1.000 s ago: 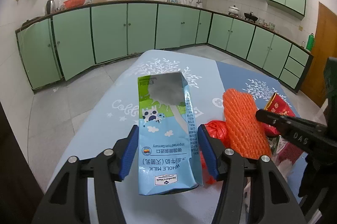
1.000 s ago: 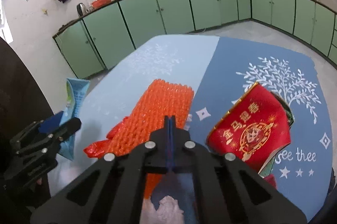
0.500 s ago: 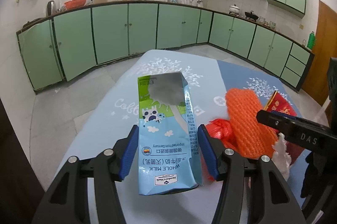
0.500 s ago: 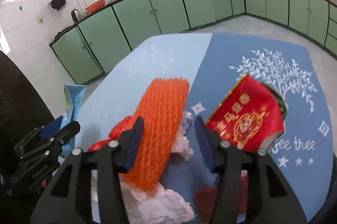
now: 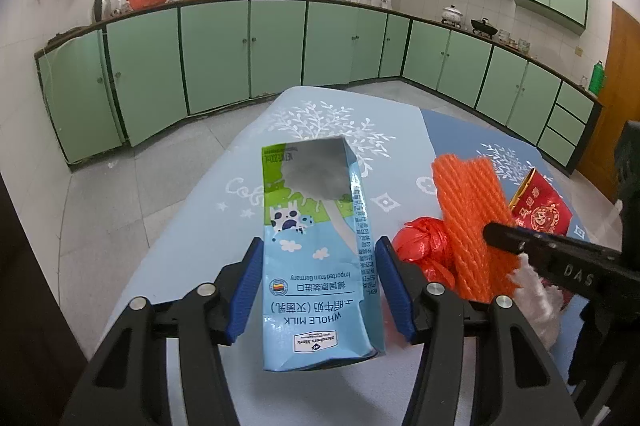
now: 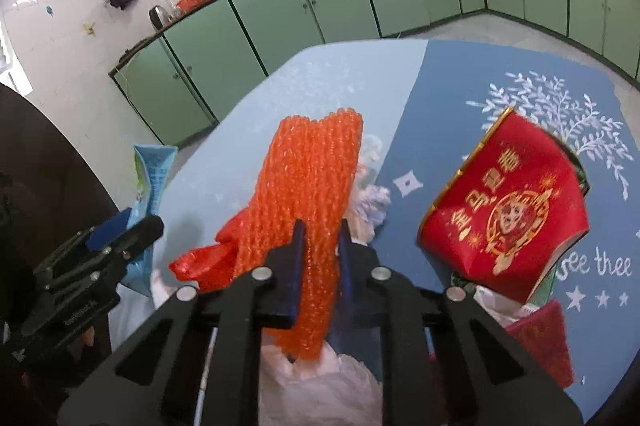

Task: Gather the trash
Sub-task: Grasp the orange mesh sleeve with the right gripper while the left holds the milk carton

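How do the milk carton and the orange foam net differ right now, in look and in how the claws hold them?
The milk carton is a smooth printed blue box; the orange foam net is a soft mesh sleeve. The left claw holds the carton at full width; the right claw, its jaws having just closed, pinches the net narrow. Both are gripped near one end, above the blue tablecloth.

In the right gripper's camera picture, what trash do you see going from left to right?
Light blue milk carton → crumpled red plastic bag → orange foam net sleeve → red paper cup with gold characters.
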`<state>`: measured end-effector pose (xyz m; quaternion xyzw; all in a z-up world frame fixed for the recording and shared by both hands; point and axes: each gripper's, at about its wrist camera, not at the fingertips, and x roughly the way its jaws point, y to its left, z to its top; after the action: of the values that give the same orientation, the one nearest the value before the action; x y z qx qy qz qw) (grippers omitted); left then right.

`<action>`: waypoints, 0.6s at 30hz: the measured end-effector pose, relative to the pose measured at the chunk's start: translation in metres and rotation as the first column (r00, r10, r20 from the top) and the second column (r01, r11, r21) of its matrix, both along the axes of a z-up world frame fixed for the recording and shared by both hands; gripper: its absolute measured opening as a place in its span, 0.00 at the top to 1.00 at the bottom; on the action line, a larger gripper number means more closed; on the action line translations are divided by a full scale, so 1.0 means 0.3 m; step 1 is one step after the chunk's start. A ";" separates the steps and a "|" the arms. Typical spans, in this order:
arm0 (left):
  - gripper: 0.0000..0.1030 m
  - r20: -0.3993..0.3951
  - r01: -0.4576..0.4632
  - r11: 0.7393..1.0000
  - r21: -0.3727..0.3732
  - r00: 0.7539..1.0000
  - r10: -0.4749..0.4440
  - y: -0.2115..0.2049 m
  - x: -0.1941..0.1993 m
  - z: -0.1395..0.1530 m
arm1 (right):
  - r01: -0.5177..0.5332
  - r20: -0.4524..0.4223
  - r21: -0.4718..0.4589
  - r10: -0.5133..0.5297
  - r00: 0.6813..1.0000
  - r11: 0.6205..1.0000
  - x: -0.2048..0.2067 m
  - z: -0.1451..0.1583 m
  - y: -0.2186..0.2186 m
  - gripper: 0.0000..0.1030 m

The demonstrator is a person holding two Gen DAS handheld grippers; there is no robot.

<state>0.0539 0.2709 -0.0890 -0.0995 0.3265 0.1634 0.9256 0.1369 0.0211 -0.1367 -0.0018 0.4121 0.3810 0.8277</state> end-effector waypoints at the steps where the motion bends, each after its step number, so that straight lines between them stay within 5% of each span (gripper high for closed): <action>1: 0.46 0.003 0.001 1.000 0.002 1.000 -0.001 -0.003 -0.001 0.004 | 0.003 0.000 0.010 -0.003 1.000 1.000 0.001 0.007 -0.007 0.86; 18: 0.46 0.059 0.063 0.998 -0.001 0.996 -0.063 -0.091 -0.003 0.082 | 0.122 0.120 0.085 -0.132 0.984 0.989 0.013 0.176 -0.217 0.85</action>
<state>0.0531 0.2437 -0.0643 -0.0953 0.3021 0.1306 0.9395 0.1408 -0.0441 -0.0838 0.0326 0.3436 0.3421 0.8740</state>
